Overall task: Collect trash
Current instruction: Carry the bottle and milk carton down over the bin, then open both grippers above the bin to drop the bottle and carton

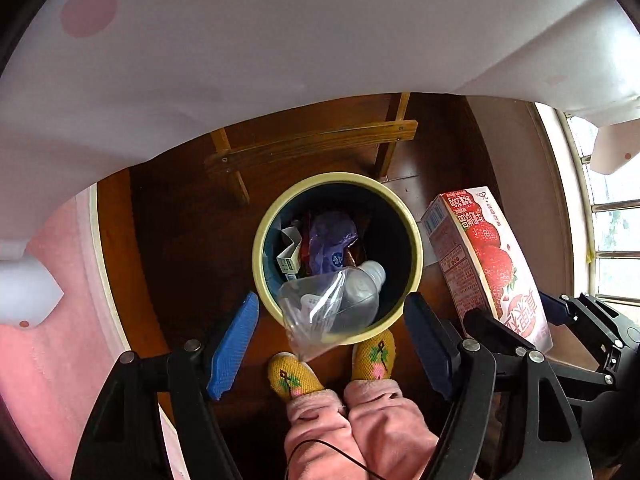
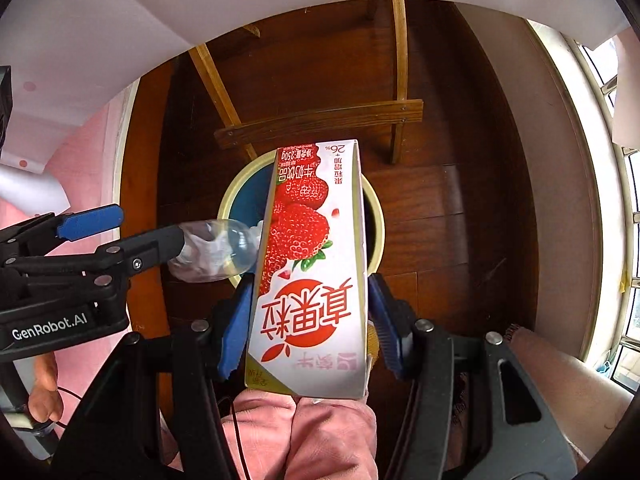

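A white cloth with pink dots (image 1: 280, 40) fills the top of both wrist views, hanging over a table whose wooden legs and crossbar (image 1: 312, 144) show beneath it. On the dark wood floor (image 1: 180, 240) below, at frame centre, stands a round bin (image 1: 417, 248) with a pale yellow rim, set between the table and the person's yellow slippers (image 1: 296, 376), probably so both hands can drop rubbish straight down.

The strawberry milk carton (image 2: 316, 264) is the next largest thing. The right gripper (image 2: 308, 320) clamps it between its blue pads, upside down with its far end over the bin mouth, which looks like the start of a release.

The left gripper (image 1: 332, 340) has its jaws spread wide around nothing. Just beyond them a clear plastic bottle (image 1: 360, 292) wrapped in a clear bag (image 1: 316, 328) lies across the near rim of the bin, half in, seemingly just let go.

Deeper inside lie a purple wrapper (image 1: 332, 240) and a small white box (image 1: 289, 260).
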Demonstrator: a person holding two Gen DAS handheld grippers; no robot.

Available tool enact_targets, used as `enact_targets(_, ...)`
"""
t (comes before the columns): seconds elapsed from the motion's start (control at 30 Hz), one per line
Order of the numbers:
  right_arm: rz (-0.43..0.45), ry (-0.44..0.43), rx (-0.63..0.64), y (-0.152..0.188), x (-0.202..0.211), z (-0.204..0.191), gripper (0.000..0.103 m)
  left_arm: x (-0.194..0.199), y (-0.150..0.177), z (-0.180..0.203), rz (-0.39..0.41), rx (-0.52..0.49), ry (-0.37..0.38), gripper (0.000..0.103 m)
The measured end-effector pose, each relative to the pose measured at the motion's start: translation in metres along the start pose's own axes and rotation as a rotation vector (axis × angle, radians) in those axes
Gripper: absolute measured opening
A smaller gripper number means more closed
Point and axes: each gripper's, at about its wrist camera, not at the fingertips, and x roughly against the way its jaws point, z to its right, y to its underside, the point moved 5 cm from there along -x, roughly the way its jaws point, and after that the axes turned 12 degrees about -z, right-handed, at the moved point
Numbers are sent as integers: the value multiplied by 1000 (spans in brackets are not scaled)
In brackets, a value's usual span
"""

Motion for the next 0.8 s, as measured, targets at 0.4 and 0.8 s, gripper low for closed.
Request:
enact_targets(0.4, 5, 11, 10, -21, -15, -14, 52, -3, 12, -35, 28, 56, -17, 89)
enact_targets(0.8, 25, 55, 29, -47, -23, -36, 65, 18, 18, -61, 70, 101, -21, 90)
